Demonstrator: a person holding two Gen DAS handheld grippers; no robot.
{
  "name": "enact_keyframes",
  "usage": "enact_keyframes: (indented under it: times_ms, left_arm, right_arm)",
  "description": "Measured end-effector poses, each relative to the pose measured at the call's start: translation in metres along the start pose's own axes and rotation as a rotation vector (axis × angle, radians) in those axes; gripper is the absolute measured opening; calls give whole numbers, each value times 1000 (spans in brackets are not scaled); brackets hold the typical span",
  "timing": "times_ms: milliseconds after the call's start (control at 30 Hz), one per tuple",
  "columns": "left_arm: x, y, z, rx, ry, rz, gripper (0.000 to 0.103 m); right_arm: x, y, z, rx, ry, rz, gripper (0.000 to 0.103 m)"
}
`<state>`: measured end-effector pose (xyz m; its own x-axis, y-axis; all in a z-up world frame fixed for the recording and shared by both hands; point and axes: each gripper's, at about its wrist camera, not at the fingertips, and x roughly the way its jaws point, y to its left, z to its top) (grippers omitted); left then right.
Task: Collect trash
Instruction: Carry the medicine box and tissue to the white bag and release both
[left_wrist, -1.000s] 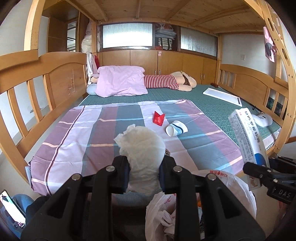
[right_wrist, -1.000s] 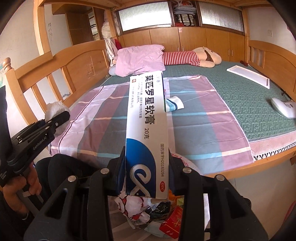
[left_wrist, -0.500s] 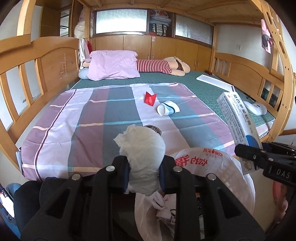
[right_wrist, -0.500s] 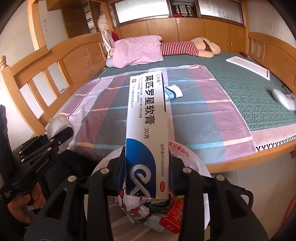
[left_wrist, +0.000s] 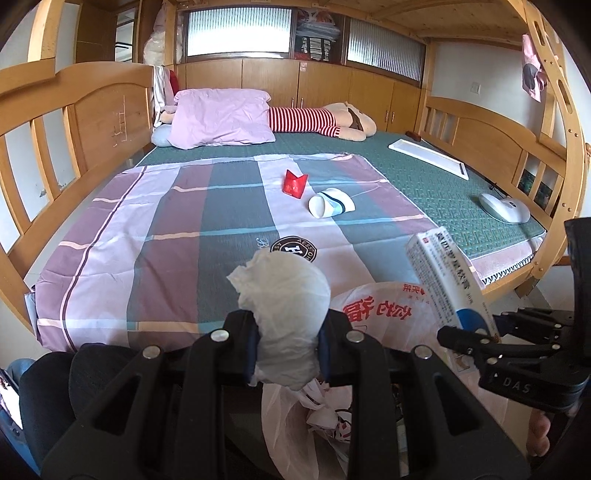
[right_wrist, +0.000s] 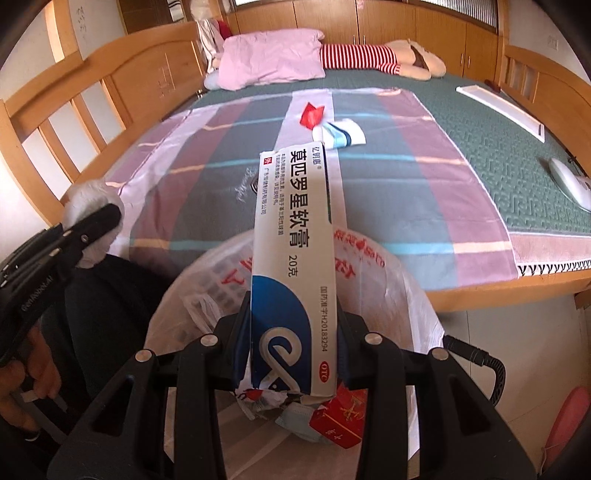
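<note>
My left gripper (left_wrist: 287, 345) is shut on a crumpled white tissue ball (left_wrist: 286, 295); the ball also shows in the right wrist view (right_wrist: 86, 201). My right gripper (right_wrist: 293, 345) is shut on a long white and blue ointment box (right_wrist: 295, 236), seen too in the left wrist view (left_wrist: 447, 280). Both hang over an open white plastic trash bag (right_wrist: 402, 288) with red print at the bed's foot, holding several scraps. A red wrapper (left_wrist: 293, 183) and a white and blue paper cup (left_wrist: 330, 206) lie on the striped sheet (left_wrist: 166, 236).
Wooden bed rails (left_wrist: 92, 110) run along both sides. A pink pillow (left_wrist: 221, 118) and a striped plush doll (left_wrist: 317, 120) lie at the far end. A white tray (left_wrist: 428, 158) and a white device (left_wrist: 504, 207) sit on the green mat at right.
Both grippers have drawn back and tilted down toward the trash bag, which now fills more of each view. The tissue and the box stay gripped.
</note>
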<state>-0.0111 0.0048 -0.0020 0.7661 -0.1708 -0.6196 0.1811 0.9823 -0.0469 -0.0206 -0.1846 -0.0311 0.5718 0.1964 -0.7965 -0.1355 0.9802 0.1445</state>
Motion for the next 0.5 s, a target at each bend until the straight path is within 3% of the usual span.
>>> enact_keyframes:
  times_ms: [267, 333, 400, 500]
  left_arm:
    - [5, -1, -2, -7, 16, -10, 26]
    - [5, 0, -2, -8, 19, -13, 26]
    - [6, 0, -2, -9, 22, -16, 26]
    - [8, 1, -4, -14, 32, -22, 26]
  right_arm:
    - [8, 3, -6, -20, 51, 1, 38]
    - [14, 6, -9, -34, 83, -4, 44]
    - [21, 8, -13, -41, 128, -9, 64]
    - [19, 3, -14, -27, 134, -14, 68]
